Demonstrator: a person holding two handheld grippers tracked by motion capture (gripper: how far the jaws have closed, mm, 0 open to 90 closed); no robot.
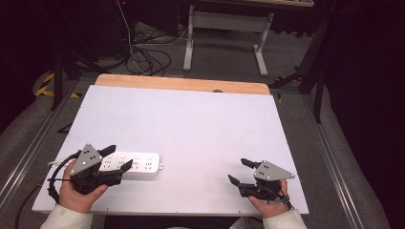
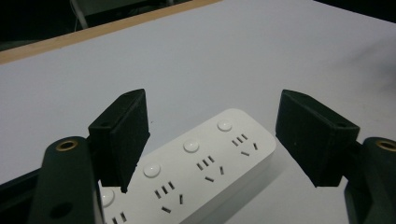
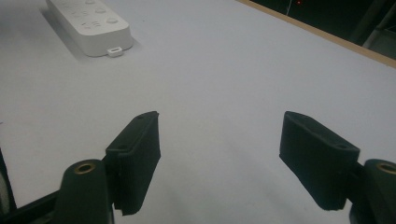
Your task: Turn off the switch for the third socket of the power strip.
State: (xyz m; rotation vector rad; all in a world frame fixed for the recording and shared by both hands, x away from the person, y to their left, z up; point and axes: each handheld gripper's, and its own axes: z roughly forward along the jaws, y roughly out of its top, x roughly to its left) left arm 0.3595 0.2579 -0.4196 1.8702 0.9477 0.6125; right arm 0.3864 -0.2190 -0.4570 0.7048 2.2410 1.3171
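A white power strip (image 1: 138,165) with several sockets and round buttons lies on the white table (image 1: 191,124) at the front left. My left gripper (image 1: 120,158) is open, with its jaws standing on either side of the strip's left part without closing on it. In the left gripper view the power strip (image 2: 196,163) runs between and below the wide-apart jaws of the left gripper (image 2: 212,137). My right gripper (image 1: 241,171) is open over bare table at the front right, holding nothing. In the right gripper view the power strip (image 3: 91,25) lies far off at the upper left.
A wooden strip (image 1: 181,84) edges the table's far side. Beyond it on the floor are tangled cables (image 1: 148,57) and a white desk frame (image 1: 229,28). Metal rails (image 1: 28,152) run along both sides of the table.
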